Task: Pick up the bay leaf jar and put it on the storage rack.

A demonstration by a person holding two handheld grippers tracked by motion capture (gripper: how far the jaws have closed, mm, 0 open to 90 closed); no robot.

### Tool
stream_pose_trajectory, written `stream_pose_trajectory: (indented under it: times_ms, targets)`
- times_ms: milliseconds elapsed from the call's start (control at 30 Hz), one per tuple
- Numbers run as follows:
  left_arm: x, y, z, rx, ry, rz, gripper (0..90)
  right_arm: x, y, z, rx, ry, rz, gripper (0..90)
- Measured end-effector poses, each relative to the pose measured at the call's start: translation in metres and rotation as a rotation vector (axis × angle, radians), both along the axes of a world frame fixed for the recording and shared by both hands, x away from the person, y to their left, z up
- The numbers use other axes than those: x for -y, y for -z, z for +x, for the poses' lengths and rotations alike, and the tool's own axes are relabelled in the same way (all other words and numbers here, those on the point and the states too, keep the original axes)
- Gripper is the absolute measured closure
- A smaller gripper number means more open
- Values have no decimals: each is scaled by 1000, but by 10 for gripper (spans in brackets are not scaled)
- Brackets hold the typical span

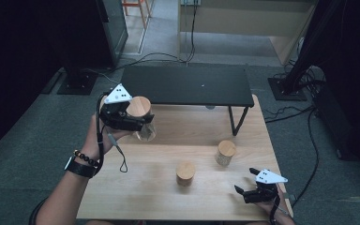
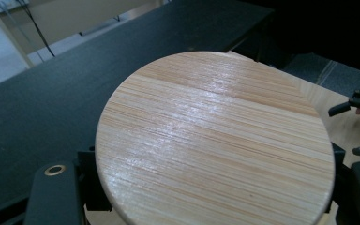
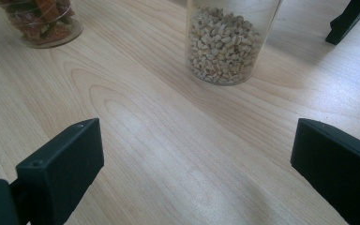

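My left gripper (image 1: 138, 123) is shut on a glass jar with a round wooden lid (image 1: 139, 107) and holds it in the air over the table's far left part. In the left gripper view that lid (image 2: 215, 140) spreads between the two black jaws, hiding the jar's body. My right gripper (image 1: 245, 180) rests low at the table's near right corner, open with nothing between its fingers (image 3: 61, 173). Ahead of it stand a jar of pale beans (image 3: 225, 42) and a jar of orange and red pieces (image 3: 42, 21).
The light wooden table (image 1: 136, 192) carries a black low shelf (image 1: 187, 84) along its far edge, on thin legs (image 1: 234, 123). The bean jar (image 1: 225, 152) and the other lidded jar (image 1: 185, 172) stand mid-right. Cables cross the grey floor behind.
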State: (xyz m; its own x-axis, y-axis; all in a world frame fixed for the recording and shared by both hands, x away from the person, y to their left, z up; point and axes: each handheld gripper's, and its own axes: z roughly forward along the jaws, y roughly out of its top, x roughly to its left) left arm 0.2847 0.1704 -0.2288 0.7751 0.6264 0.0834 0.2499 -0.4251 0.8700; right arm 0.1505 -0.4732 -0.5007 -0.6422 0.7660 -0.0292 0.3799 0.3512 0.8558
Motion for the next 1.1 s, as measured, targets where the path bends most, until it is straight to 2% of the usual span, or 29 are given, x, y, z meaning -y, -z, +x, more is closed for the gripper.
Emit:
stream_pose_trajectory:
  times_ms: [233,500,533,633,667,933,1100]
  targets:
    - [6,-16,9,7,-6,-28,255,0,0,0,1,2,1,26]
    - [25,-43,27,30,-24,-1,255,0,0,0,0,1,0,26]
    - [25,-43,27,30,-24,-1,255,0,0,0,0,1,0,26]
    - [29,-50,36,33,-32,9,255,0,0,-1,2,3,-1,26]
    - [30,-53,44,22,-40,1,255,0,0,-1,2,2,-1,26]
    - [40,-64,65,28,-59,10,255,0,0,0,0,0,-1,26]
    - [45,-63,79,33,-79,-23,255,-1,0,0,2,1,-3,26]
